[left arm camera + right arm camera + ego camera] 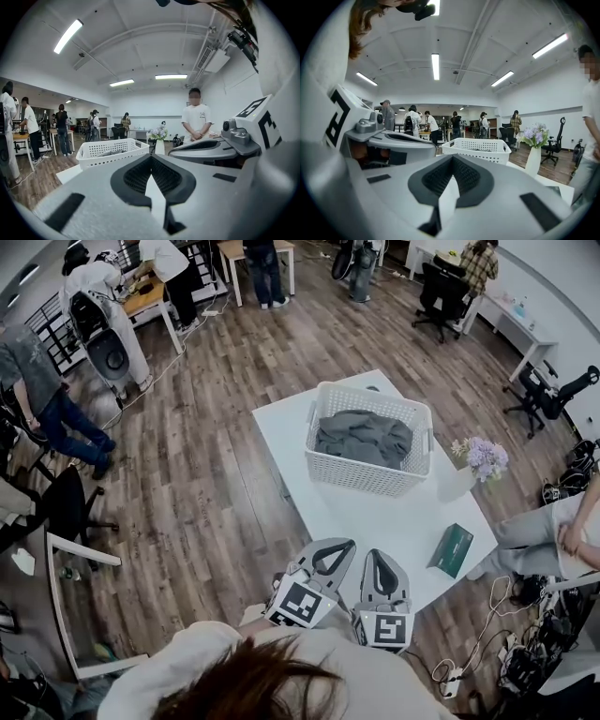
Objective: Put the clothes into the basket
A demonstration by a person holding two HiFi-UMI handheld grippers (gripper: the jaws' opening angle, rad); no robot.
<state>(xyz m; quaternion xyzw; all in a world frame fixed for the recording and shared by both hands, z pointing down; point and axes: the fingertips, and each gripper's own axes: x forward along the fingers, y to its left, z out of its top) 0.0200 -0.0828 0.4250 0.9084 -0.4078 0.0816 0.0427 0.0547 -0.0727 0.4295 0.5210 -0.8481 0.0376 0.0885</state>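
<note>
Nearest, well short of the basket [361, 476], the left gripper [345, 546] and right gripper [377, 557] hover side by side over the table [375, 517], fingers closed together, holding nothing. Farther on, the grey clothes [364, 437] lie inside the basket. Judging by this, the task looks finished; the next move only needs to keep clear.

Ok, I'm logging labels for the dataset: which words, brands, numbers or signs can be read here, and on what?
No text reads clearly anywhere.
Left tongs cube and right tongs cube: square black-and-white marker patterns, no words.
Green box: print, if any, too small.
Standing person's white shirt: small chest print, blurred.
</note>
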